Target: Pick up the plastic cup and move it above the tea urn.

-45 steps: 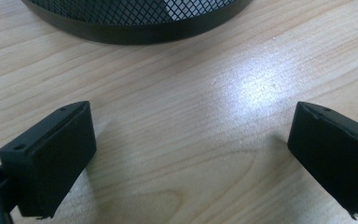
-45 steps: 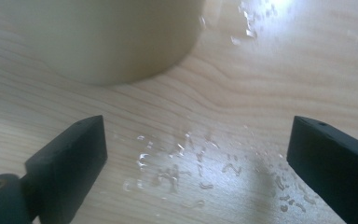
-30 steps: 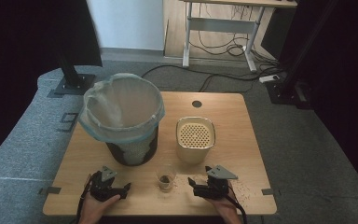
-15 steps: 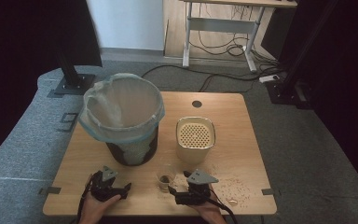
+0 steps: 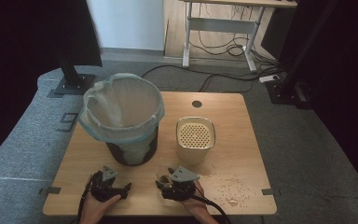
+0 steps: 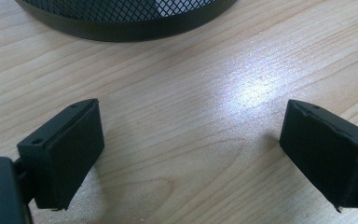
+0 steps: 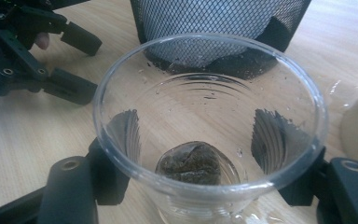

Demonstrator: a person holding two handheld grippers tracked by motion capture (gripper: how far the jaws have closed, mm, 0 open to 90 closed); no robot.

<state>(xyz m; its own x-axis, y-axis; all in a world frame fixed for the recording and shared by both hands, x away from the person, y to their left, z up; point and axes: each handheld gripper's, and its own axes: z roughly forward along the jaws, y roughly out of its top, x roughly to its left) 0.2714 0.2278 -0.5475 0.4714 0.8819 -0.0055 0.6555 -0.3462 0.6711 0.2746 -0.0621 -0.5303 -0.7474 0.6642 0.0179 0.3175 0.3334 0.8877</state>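
While its jaws clasp the clear cup, the right gripper sits low at the table's near edge; a used teabag lies inside. Spread wide and empty, the left gripper rests flat beside the mesh bin.

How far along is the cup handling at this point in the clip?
Done: the right gripper has its jaws either side of the clear cup, which has a used tea bag at its bottom. In hand: closing on the cup; contact is uncertain. Left: lifting it, probably to empty into the lined bin; that is a guess. The left gripper rests open. Grains lie scattered on the table.
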